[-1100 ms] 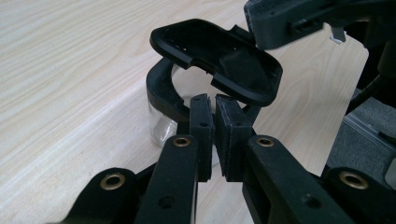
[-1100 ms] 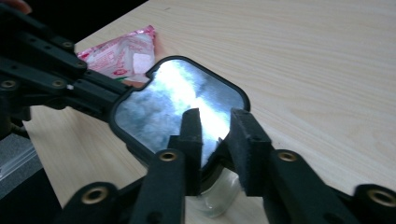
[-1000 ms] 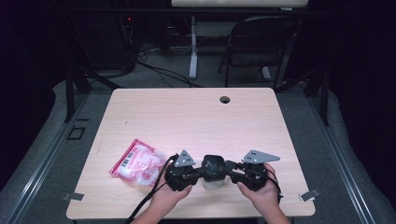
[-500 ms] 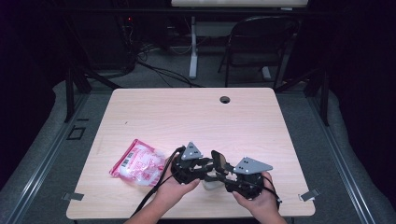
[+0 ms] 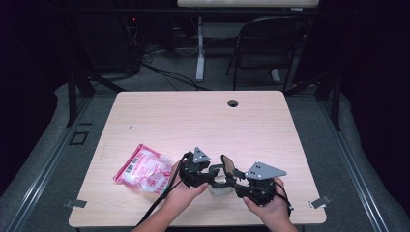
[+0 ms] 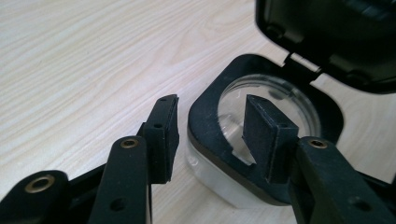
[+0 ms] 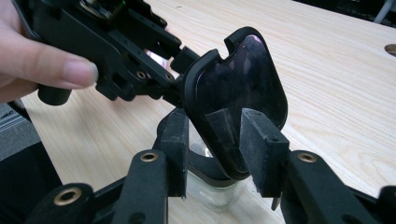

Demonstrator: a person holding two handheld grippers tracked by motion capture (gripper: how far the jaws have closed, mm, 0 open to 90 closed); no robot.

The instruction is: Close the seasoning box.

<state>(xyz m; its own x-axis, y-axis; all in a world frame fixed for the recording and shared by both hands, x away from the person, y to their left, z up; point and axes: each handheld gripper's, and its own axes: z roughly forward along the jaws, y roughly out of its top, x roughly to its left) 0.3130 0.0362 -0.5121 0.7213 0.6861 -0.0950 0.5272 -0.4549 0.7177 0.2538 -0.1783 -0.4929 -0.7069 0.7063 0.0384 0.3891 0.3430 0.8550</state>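
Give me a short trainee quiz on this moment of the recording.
1. True or false: the lid of the container is shut.
2. In the high view, the pink packet lies on which side of the container? A. left B. right C. behind it
3. Is the left gripper open or shut?

Key:
1. False, the lid stands open.
2. A.
3. Open. Its jaws have just been opening, with the container's rim between them.

Far half of table (image 5: 203, 121) bare, free passage. Pink packet (image 5: 144, 169) blocks near-left. Raised lid (image 5: 227, 165) of clear container (image 5: 218, 187) stands between left gripper (image 5: 209, 175) and right gripper (image 5: 235, 180).
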